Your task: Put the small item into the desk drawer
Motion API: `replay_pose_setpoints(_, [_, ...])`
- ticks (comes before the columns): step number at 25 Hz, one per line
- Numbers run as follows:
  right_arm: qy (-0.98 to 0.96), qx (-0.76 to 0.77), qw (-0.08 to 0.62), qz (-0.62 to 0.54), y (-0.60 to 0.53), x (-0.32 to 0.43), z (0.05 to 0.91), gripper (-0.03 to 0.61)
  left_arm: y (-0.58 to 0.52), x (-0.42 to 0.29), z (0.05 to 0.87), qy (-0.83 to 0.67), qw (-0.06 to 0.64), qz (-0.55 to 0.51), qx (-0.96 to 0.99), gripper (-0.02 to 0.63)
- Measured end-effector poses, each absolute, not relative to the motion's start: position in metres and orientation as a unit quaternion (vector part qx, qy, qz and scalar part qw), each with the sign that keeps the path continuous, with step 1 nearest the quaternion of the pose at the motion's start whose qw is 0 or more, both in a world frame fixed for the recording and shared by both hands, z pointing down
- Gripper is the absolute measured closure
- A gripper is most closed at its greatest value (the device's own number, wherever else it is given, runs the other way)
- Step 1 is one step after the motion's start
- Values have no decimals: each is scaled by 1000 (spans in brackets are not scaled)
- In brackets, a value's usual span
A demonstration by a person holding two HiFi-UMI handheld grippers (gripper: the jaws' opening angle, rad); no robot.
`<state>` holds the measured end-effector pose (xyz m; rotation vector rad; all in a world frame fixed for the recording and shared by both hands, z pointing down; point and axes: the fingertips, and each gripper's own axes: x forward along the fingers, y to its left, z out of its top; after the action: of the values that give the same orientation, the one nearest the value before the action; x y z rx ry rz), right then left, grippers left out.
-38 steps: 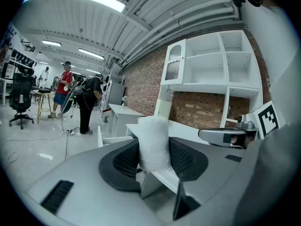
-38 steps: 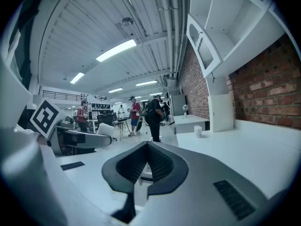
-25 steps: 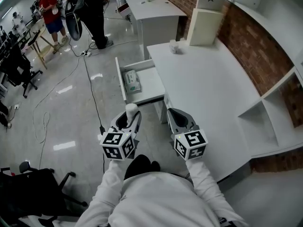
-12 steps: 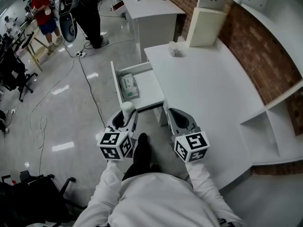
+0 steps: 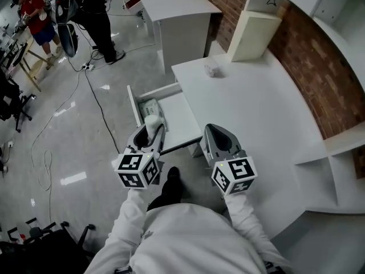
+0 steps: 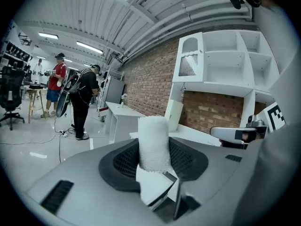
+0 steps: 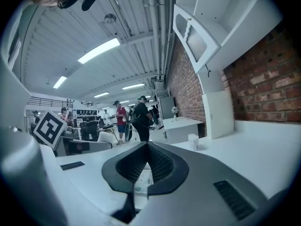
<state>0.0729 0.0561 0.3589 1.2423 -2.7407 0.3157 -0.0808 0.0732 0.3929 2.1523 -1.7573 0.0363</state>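
Left claw (image 5: 150, 133): closed on a small roll of white gauze (image 6: 153, 142), which is gripped near its lower end between the dark pads (image 6: 123, 163) and stands upright above them.
Right claw (image 5: 218, 137): held beside the left one, tips brought together, nothing gripped; a printed packet is glimpsed through the hollow behind its tips in the right gripper view.
Roll position: carried in the air, seen from the head view over the near corner of the open drawer (image 5: 181, 117); it is not yet laid inside.
Drawer: pulled out from the side of the white surface (image 5: 256, 113), its white bottom mostly bare.
Drawer contents: one flat packet (image 5: 150, 107) is lain at the far end, close to the drawer's front panel.
Surface top: a small white object (image 5: 212, 70) is set near the far edge, well apart from both claws; a cream panel (image 5: 254, 36) is leaned against the brick wall (image 5: 319, 67) behind it.
Shelving: white open compartments are mounted along the wall, above the surface.
Floor: glossy grey, crossed by a black cable (image 5: 97, 99); a dark shoe (image 5: 171, 182) is seen below the claws.
Background: a second white desk (image 5: 177, 4) is placed further along the wall; a person in dark clothes (image 5: 94, 10) and a person in a red shirt (image 5: 35, 13) are stood beyond it.
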Motion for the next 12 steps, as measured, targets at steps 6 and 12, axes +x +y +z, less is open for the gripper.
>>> replay_pose_setpoints(6, [-898, 427, 55, 95, 7, 51, 350, 551, 17, -105, 389, -610, 177, 13, 772, 433])
replay_pose_setpoints(12, [-893, 438, 60, 87, -27, 32, 355, 551, -24, -124, 391, -597, 178, 15, 782, 431])
